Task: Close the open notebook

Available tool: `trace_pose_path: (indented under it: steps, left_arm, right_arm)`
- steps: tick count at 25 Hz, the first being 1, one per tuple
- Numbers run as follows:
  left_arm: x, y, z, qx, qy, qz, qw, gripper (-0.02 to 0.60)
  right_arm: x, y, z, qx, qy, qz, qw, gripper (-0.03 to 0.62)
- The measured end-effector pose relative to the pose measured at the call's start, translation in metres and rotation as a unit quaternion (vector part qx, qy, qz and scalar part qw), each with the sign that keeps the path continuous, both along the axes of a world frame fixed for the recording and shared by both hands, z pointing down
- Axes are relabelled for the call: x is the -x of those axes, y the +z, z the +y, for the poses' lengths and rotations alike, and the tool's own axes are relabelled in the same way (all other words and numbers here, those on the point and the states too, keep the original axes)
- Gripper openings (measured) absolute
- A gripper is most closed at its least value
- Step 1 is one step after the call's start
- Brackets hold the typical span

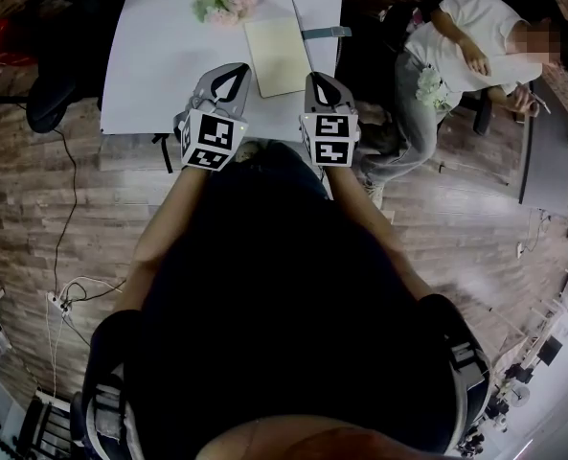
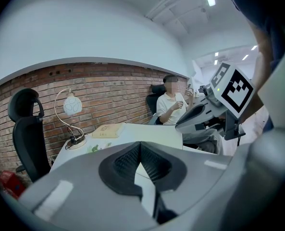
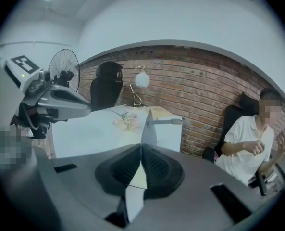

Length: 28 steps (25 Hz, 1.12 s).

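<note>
Not started: notebook (image 1: 276, 56) is open and we aren't touching it.
Left gripper (image 1: 228, 77) and right gripper (image 1: 320, 82) both have jaws pressed together on nothing. The notebook sits just ahead of the tips, between them and nearer the right one. Its cream page lies flat on the white table (image 1: 159, 56), and the cover (image 3: 149, 129) stands near upright on the right gripper's side with a strap (image 3: 167, 121) sticking out. We judge the whole close remains.

Office, white desk (image 1: 159, 46), black office chair (image 2: 24, 134), brick wall (image 3: 195, 100), desk lamp (image 2: 72, 106)
</note>
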<state>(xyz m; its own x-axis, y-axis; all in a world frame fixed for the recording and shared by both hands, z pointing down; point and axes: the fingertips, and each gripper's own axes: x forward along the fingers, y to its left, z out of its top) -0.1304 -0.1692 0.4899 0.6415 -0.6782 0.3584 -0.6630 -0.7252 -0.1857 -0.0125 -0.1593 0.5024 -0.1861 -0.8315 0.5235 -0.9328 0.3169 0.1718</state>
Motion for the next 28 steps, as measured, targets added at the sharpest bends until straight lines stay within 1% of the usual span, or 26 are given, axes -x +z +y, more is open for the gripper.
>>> trace_pose_path:
  steps: [28]
  left_arm:
    - [0.034, 0.004, 0.008, 0.002, -0.037, -0.008, 0.9993, 0.006]
  right_arm:
    - [0.035, 0.020, 0.003, 0.009, -0.049, 0.028, 0.998, 0.021]
